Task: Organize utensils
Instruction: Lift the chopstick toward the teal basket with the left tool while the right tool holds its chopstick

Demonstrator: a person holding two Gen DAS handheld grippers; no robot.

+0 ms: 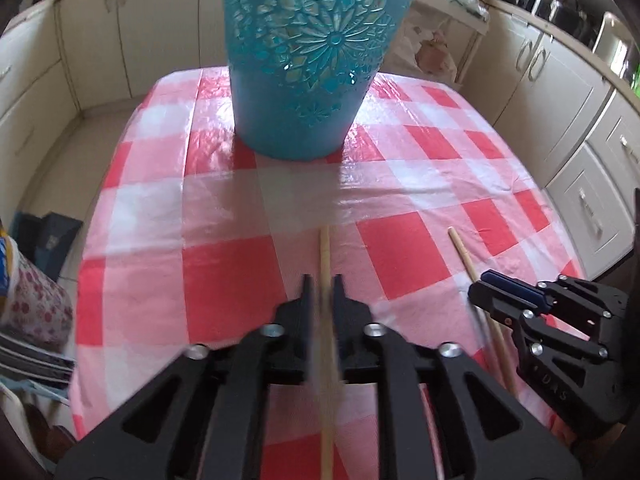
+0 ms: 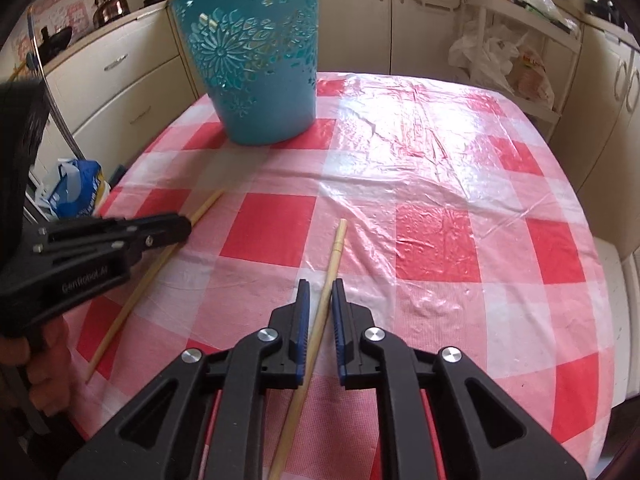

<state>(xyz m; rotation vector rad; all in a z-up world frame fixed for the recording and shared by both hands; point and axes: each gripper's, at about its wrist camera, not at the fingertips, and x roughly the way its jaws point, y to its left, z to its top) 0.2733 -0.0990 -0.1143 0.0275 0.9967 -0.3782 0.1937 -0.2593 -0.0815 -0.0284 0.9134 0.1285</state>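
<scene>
**Teal basket upright, two chopsticks at the near edge, one in each pair of jaws**

Teal plastic basket with a cut-out flower pattern stands upright at the far side of the counter. It sits on a red-and-white checked plastic tablecloth, well apart from both grippers.

Left gripper points down at the cloth. Left-hand chopstick runs straight between its jaws, tip pointing toward the basket. The gap is narrow and the stick is blurred in the left wrist view. Cannot tell whether the pads press on it or only flank it. From the right wrist view this stick looks flat on the cloth, angled toward the basket, with the jaw tips over its upper part. A hand wraps the handle at the frame's lower left.

Right gripper also points down, just beside the left one. Its jaws are closed on the right-hand chopstick, which crosses the blue pads at a slant. The blunt end sticks out ahead of the jaws and the rest runs back under the gripper body.

Both chopsticks are on the near half of the counter, apart from each other, neither touching the basket.

Background: cream cabinets all round, a kettle on the far worktop, plastic bags on a white rack, and a blue bag on the floor.
</scene>
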